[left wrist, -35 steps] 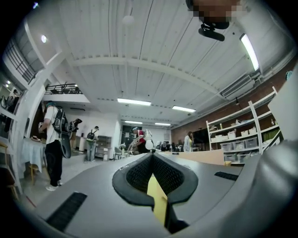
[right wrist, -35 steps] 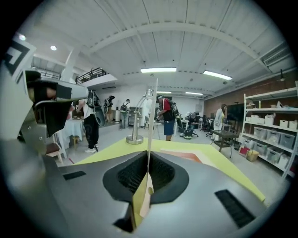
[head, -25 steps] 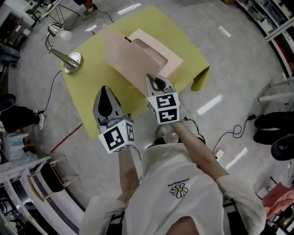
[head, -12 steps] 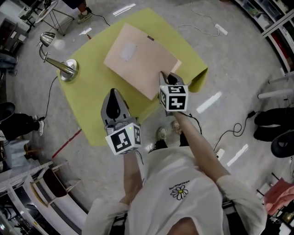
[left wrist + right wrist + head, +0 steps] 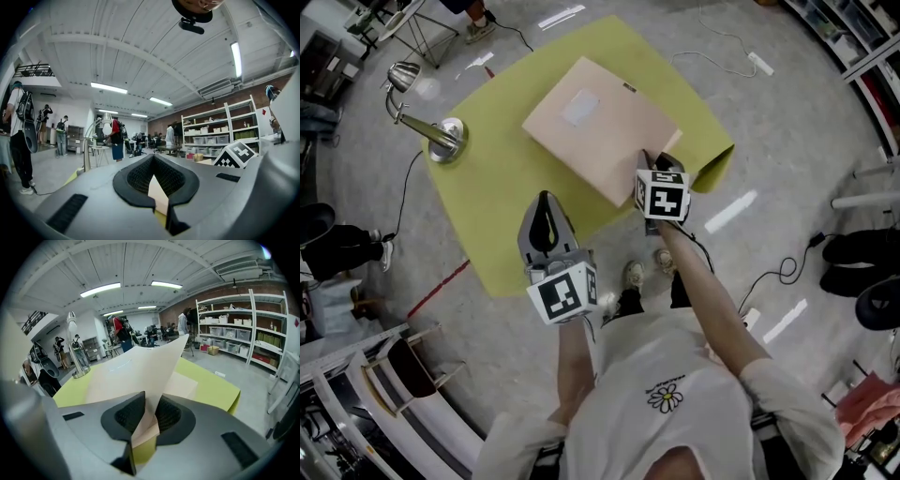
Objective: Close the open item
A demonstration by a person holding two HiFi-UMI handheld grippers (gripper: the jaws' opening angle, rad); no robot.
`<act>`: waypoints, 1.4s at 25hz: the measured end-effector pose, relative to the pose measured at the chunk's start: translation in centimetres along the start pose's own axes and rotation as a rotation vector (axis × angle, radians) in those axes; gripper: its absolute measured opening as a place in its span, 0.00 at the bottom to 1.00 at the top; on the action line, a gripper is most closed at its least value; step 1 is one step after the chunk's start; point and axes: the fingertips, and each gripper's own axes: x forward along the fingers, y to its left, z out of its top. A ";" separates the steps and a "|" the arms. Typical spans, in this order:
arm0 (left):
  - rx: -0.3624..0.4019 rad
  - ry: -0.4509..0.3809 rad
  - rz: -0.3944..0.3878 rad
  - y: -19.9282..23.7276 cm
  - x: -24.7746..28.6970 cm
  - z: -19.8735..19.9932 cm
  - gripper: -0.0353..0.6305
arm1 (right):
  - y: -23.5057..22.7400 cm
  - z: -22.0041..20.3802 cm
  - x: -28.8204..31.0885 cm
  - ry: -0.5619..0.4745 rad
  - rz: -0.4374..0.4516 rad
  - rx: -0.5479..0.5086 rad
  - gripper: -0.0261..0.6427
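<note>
A flat pinkish-beige folder [image 5: 595, 127] lies on the yellow-green table [image 5: 497, 187] with its cover down. My right gripper [image 5: 652, 161] is at the folder's near right corner. In the right gripper view the cover's corner [image 5: 140, 366] rises between the right gripper's [image 5: 150, 404] pads; the jaws are opening and a small gap shows beside the sheet. My left gripper [image 5: 546, 199] hovers over the table's near edge, left of the folder, shut and holding nothing. In the left gripper view a slice of the folder [image 5: 158, 196] shows past its jaws [image 5: 153, 161].
A metal desk lamp [image 5: 441, 136] stands on the table's left corner, also visible as the lamp [image 5: 77, 357] at left in the right gripper view. Cables lie on the floor around the table. Shelving [image 5: 234, 333] and people stand far off.
A second ago the cover stood raised over the open folder; it has swung down and now lies flat. My right gripper came down and to the right with it. The left gripper shifted slightly right.
</note>
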 end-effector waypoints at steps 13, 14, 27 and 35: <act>0.019 0.009 -0.019 -0.9 0.8 -0.7 0.07 | -0.6 -0.7 1.1 0.049 -0.059 0.030 0.20; 0.024 0.009 -0.022 -1.2 0.9 -0.7 0.07 | -0.8 -0.7 1.0 0.051 -0.069 0.052 0.21; 0.039 0.030 -0.039 -2.0 0.8 -2.0 0.07 | -1.4 -0.6 0.4 -0.001 -0.206 -0.073 0.35; 0.038 0.043 -0.029 -1.4 0.6 -2.4 0.07 | 1.7 -0.7 1.7 0.158 -0.047 -0.333 0.08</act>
